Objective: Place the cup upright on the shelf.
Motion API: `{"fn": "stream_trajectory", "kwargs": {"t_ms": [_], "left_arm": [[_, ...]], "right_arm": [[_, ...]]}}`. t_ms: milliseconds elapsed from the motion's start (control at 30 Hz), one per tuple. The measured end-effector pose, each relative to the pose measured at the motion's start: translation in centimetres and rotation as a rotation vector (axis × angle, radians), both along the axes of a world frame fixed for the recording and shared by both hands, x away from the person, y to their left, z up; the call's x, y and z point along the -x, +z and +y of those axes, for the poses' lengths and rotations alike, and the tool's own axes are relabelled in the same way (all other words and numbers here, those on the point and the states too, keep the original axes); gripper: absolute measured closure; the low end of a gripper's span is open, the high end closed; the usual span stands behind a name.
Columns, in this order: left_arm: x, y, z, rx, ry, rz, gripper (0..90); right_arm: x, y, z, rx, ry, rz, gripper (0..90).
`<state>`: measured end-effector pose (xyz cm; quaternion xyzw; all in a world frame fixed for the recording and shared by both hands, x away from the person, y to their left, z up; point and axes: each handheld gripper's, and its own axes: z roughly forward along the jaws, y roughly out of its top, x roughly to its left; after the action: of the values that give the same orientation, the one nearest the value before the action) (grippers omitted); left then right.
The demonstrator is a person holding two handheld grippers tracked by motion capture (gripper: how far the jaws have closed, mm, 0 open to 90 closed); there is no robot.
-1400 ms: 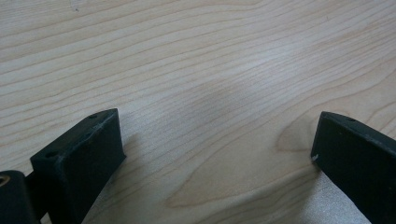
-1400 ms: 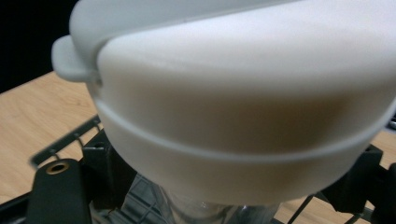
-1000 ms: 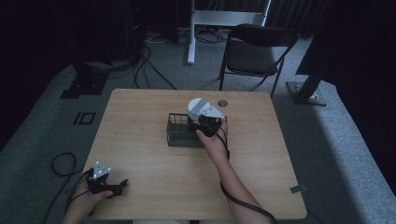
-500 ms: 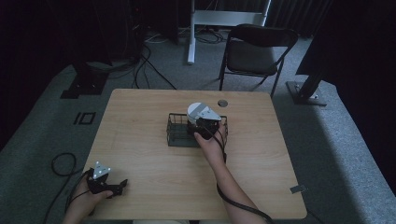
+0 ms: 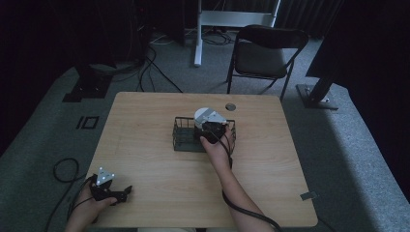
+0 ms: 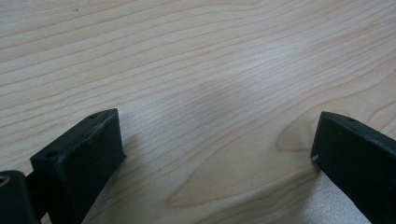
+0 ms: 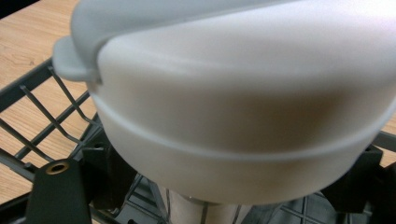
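High view. Wooden table (image 5: 145, 140), pale grain, square top with rounded corners, a small round grommet (image 5: 230, 106) near its far edge. Black wire basket (image 5: 183, 137), rectangular, open mesh, standing just past the table's centre. Right gripper (image 5: 209, 129) held by the right hand (image 5: 217, 147) at the basket's right half; a white round container (image 5: 203, 116) sits at its front, over the basket. Left gripper (image 5: 122, 194) in the left hand (image 5: 92, 200) at the near left corner of the table, well apart from the basket, its black jaws pointing right. Black folding chair (image 5: 266, 53) beyond the table on grey carpet; loose cables on the floor.

Left gripper view. Two black block-shaped jaws, matte, with small screw holes, set wide apart at the lower left and lower right. Bare tabletop (image 6: 210, 93) between them, smooth pale wood with a knot ring in the grain. Nothing between the jaws.

Right gripper view. White container (image 7: 243, 107), smooth plastic, rounded bowl shape with a lipped grey-white lid (image 7: 140, 28) and a raised seam round the body, close before the camera. A black jaw presses each lower flank, left and right, so the gripper is clamped on it. Pale cylindrical part (image 7: 205, 212) below the container, blurred. Wire basket (image 7: 42, 126) beneath and behind, thin dark rods, tabletop showing through them.
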<state>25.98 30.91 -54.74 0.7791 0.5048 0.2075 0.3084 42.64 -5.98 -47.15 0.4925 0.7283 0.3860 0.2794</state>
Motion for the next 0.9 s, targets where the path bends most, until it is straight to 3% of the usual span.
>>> {"fn": "stream_trajectory", "kwargs": {"t_ms": [267,500,567,733,900], "left_arm": [[0.0,0.0,0.0,0.000,0.000,0.000,2.5],[0.0,0.0,0.0,0.000,0.000,0.000,2.5],[0.0,0.0,0.0,0.000,0.000,0.000,2.5],[0.0,0.0,0.0,0.000,0.000,0.000,2.5],[0.0,0.0,0.0,0.000,0.000,0.000,2.5]], "right_arm": [[-0.1,0.0,0.0,-0.008,-0.002,0.014,18.4],[0.0,0.1,-0.6,-0.053,-0.001,0.047,16.4],[0.1,0.1,-0.7,-0.073,0.013,0.047,13.1],[0.2,0.1,-0.9,-0.072,0.057,0.048,11.2],[0.4,0.2,-1.4,-0.083,0.064,0.038,11.2]]}}
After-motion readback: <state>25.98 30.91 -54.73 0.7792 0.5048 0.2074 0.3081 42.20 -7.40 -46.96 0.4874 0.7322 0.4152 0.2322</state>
